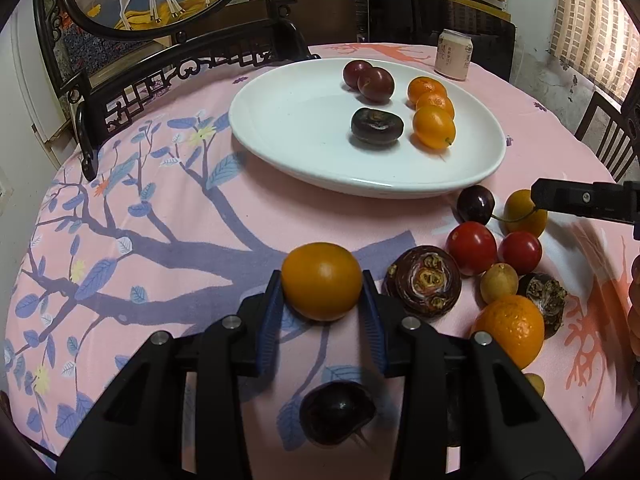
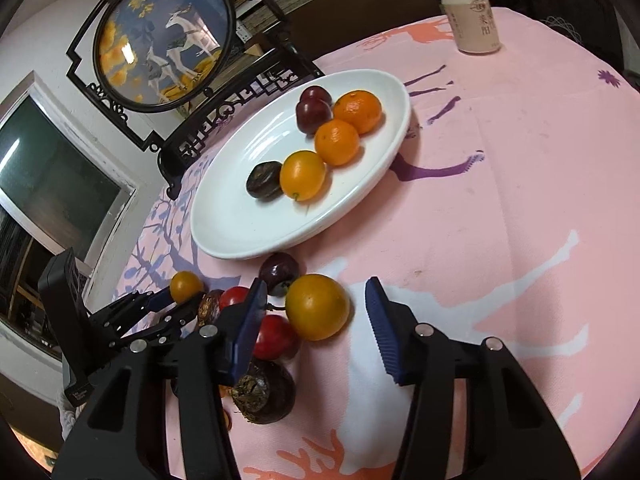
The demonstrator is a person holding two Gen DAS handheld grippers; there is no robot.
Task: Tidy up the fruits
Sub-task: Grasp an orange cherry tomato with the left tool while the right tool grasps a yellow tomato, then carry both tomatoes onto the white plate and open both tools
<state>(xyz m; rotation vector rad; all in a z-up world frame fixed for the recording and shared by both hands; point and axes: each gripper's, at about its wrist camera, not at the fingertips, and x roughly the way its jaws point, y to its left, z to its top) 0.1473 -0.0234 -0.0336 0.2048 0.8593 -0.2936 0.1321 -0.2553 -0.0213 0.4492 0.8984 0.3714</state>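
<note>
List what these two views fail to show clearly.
- Left wrist view: a dark fruit lies partly hidden under the left gripper, which is shut on an orange fruit.
- Left wrist view: something reddish is cut off by the right edge.
- Right wrist view: the print on the can is too small to read.

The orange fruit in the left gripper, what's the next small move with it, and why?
Probably lift it and carry it forward to the white plate. The left gripper has both blue pads against the orange fruit, and the plate already holds three orange fruits in a row near its right side. The right gripper is open around a yellow-orange fruit, so keep clear of it.
</note>
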